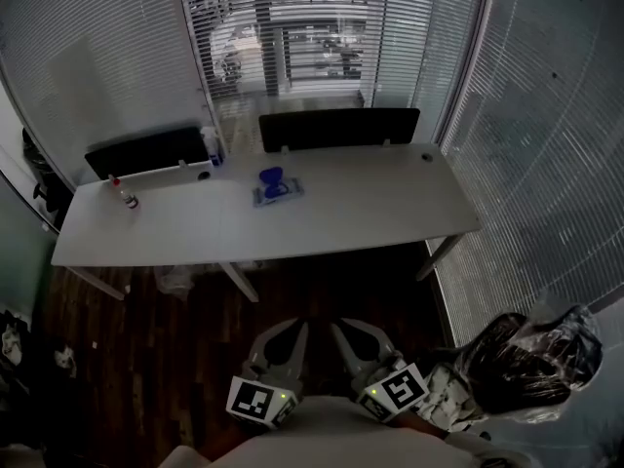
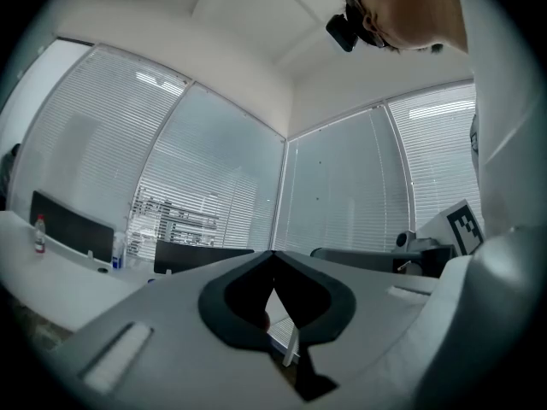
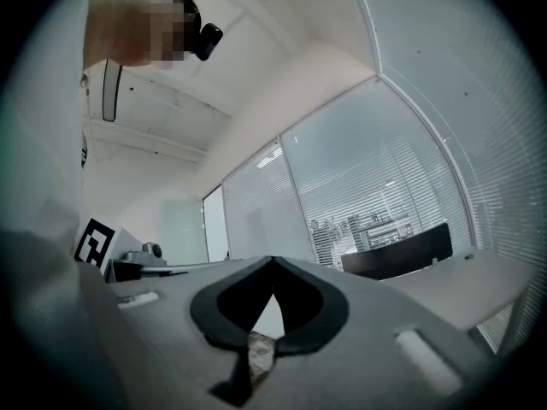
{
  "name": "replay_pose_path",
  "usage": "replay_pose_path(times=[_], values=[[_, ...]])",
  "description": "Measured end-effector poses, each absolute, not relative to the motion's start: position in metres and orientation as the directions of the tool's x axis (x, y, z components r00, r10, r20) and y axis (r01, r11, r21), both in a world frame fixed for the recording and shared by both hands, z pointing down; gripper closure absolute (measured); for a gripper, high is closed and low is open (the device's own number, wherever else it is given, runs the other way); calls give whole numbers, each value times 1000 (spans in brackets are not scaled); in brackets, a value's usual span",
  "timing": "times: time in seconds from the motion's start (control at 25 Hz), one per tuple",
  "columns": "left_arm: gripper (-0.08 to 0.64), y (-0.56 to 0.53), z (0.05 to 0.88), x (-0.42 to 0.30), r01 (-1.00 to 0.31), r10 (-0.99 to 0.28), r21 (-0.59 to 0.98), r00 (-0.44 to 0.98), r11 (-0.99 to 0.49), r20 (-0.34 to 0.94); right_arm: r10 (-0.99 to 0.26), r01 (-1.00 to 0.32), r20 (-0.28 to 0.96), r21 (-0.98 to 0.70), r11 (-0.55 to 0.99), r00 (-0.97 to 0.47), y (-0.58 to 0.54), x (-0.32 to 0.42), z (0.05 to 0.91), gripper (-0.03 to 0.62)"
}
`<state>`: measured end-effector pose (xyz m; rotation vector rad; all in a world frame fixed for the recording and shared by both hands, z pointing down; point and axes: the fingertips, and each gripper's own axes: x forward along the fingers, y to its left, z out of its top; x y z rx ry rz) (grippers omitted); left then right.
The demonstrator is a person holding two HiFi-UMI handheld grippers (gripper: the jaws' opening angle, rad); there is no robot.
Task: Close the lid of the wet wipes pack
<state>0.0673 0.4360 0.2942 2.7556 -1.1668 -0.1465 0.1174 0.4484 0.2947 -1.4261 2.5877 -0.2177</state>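
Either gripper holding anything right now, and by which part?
Nothing is held: left gripper and right gripper are both shut and empty; the wet wipes pack lies apart on the table.

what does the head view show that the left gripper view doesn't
Only the head view: the wet wipes pack on the white desk, its blue lid apparently raised, the dark floor, and a plastic bag at the right.
Only the left gripper view: the ceiling, the head-mounted camera, and a look along the left gripper, whose jaws meet at the tips with nothing between them.
Both: the desk, the red-capped bottle, the black divider screens, the window blinds, and parts of the left gripper and the right gripper.
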Motion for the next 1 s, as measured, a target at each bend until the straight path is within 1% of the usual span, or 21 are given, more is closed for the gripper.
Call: replay_pose_path(times=[0.44, 0.6, 1.0], values=[[557, 432, 304, 91, -712, -729, 193, 684, -675, -24, -837, -810, -96, -216, 546, -539, 447, 139, 299, 592], [557, 421, 307, 91, -717, -733, 191, 681, -670, -16, -843, -815, -68, -222, 535, -534, 435, 143, 309, 592], [557, 339, 329, 74, -715, -732, 209, 681, -667, -7, -835, -810, -53, -219, 544, -547, 355, 122, 328, 592]])
